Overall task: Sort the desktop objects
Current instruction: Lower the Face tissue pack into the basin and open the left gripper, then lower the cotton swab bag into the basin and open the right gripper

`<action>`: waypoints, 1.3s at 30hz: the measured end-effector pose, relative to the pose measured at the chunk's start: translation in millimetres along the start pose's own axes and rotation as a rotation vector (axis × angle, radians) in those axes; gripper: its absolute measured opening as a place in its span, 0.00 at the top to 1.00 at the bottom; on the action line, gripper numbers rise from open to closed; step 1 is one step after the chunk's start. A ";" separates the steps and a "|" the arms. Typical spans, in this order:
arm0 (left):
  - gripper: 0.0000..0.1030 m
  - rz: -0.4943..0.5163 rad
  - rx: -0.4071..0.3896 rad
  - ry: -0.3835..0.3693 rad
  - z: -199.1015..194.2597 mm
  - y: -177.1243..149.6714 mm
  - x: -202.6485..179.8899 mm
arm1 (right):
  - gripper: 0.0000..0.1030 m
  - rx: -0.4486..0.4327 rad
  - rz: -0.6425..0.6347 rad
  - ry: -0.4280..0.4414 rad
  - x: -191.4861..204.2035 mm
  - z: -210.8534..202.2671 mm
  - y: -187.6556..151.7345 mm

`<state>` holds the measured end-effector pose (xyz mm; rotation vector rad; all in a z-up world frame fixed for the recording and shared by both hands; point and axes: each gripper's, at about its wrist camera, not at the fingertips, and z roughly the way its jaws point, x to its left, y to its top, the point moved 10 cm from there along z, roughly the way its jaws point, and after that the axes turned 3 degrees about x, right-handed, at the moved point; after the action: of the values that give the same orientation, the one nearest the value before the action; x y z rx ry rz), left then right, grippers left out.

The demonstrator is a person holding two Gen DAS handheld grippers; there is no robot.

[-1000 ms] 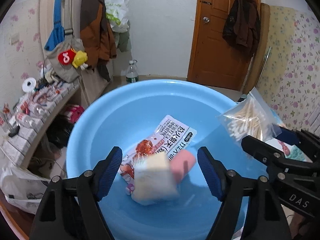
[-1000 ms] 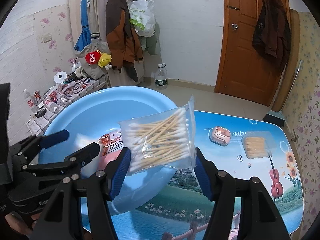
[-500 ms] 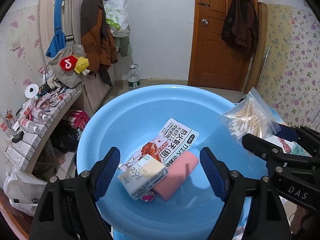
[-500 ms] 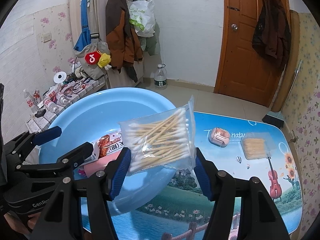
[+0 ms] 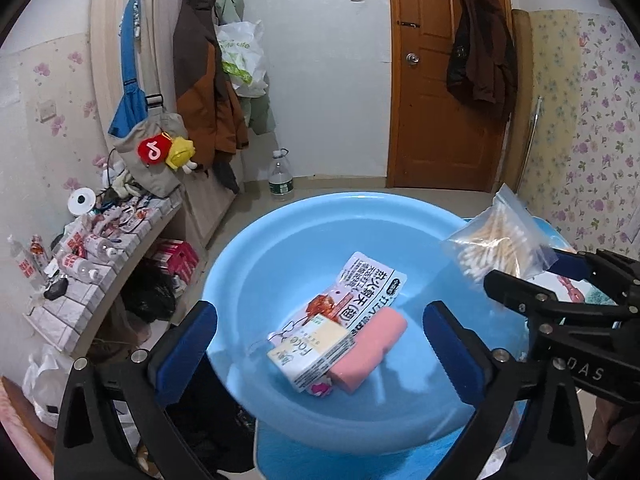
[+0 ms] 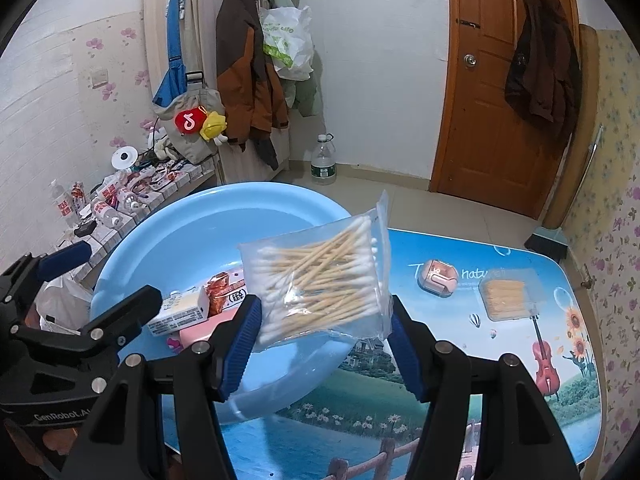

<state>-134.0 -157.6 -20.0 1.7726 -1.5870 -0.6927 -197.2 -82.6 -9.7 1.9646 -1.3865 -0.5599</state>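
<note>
With the left claw (image 5: 320, 354) opening empty above the basin (image 5: 280, 248), the right claw (image 6: 324, 344), gripping the cotton-swab bag (image 6: 320, 280), should release only over the basin's middle.

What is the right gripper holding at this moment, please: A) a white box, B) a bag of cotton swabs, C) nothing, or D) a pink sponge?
B: the right gripper has its blue pads pressed on both sides of the bag of cotton swabs, held up over the rim of the basin.
</note>
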 end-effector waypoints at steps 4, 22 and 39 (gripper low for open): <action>0.00 -0.018 0.000 -0.004 -7.3 -1.5 4.8 | 0.38 -0.005 0.000 0.007 3.6 -5.2 0.2; 0.00 -0.028 -0.008 -0.014 -17.3 -4.5 9.2 | 0.38 0.017 -0.039 0.038 29.2 9.4 1.4; 0.00 -0.057 0.013 -0.004 -6.6 -10.3 23.3 | 0.17 0.036 -0.066 0.018 33.1 27.8 -1.7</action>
<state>-119.4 -179.4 -22.7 1.8332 -1.5519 -0.7154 -203.2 -120.8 -29.2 2.0453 -1.3333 -0.5495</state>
